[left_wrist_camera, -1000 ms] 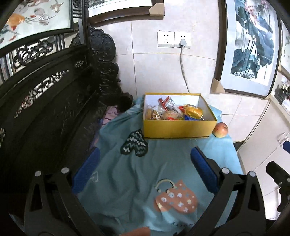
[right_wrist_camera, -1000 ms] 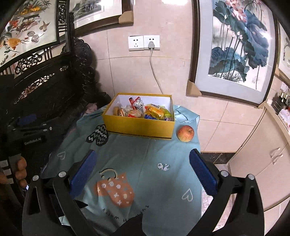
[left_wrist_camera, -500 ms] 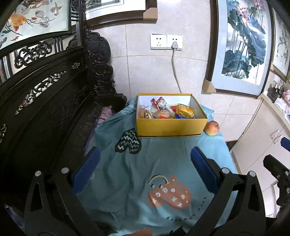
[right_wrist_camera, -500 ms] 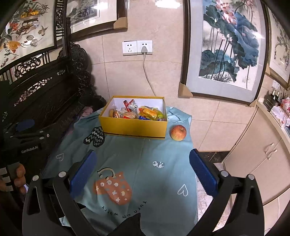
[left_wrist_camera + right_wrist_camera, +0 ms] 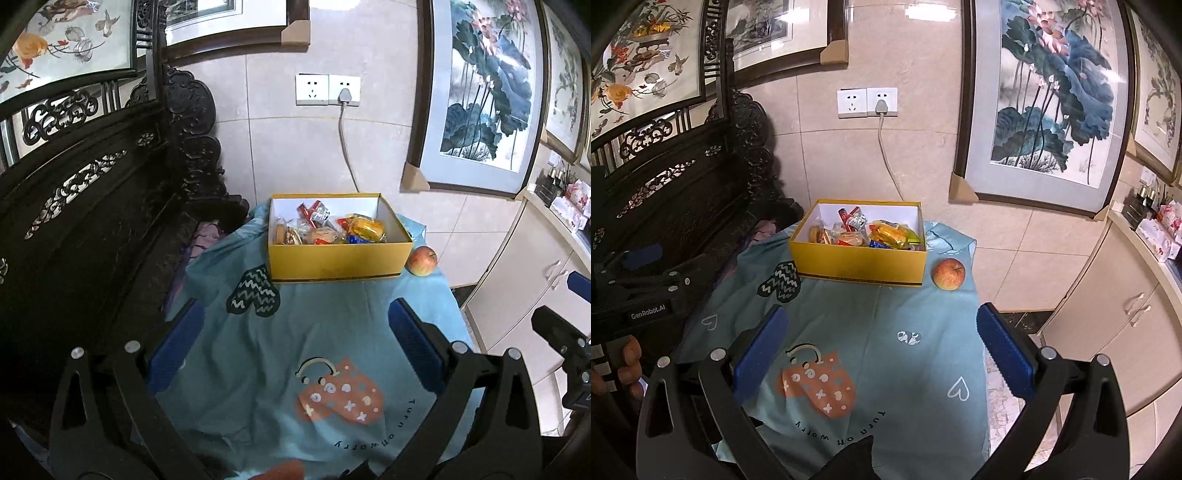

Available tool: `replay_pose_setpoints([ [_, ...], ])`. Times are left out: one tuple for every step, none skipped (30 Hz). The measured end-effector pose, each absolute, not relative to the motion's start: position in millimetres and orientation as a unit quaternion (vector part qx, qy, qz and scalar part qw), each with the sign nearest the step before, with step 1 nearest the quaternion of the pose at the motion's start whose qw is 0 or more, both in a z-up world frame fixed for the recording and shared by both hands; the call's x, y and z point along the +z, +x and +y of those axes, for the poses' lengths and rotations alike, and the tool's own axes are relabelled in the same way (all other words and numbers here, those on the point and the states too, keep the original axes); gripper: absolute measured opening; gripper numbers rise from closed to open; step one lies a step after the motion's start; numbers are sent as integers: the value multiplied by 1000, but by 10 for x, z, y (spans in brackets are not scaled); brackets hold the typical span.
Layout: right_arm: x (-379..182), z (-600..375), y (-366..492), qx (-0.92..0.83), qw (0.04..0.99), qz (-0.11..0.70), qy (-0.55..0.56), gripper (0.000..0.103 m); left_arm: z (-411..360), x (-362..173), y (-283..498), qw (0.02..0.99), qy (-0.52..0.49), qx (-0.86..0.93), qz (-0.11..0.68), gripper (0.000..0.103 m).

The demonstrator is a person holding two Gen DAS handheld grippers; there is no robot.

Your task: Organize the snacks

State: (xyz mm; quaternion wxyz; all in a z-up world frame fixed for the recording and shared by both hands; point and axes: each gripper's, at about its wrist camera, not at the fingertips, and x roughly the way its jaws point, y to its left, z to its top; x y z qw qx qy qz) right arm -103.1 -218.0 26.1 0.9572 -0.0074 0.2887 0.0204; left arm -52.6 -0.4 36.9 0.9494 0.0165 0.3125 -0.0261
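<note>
A yellow box [image 5: 338, 260] [image 5: 860, 264] stands at the far end of the teal-clothed table [image 5: 332, 328] [image 5: 871, 317], filled with several wrapped snacks [image 5: 328, 229] [image 5: 871, 232]. An apple [image 5: 422, 260] [image 5: 948, 274] rests on the cloth just right of the box. My left gripper [image 5: 295, 345] hovers open over the near half of the table, well short of the box, with nothing between its blue pads. My right gripper [image 5: 882, 345] is likewise open and empty, held back over the near half. The left gripper's body [image 5: 639, 280] shows at the left of the right wrist view.
A dark carved wooden bench [image 5: 92, 206] [image 5: 683, 192] crowds the table's left side. Behind the box is a tiled wall with a plugged socket [image 5: 344, 90] [image 5: 882, 101] and framed paintings [image 5: 1049, 103]. White cabinets [image 5: 1126, 332] stand to the right across a strip of floor.
Both grippers have drawn back and risen from the table, so the box and apple look smaller and farther. Both stayed open and empty.
</note>
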Motion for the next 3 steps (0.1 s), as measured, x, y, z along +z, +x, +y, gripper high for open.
replay_pose_setpoints([
  [262,-2176,-1030,20,957,288,-8,102,4,368,-522,949,17,-25,313,101],
  [262,-2173,-1028,20,957,289,-8,102,13,367,-518,949,17,-24,314,101],
  [262,-2178,-1027,20,957,289,-8,102,20,364,-515,949,17,-24,314,101],
])
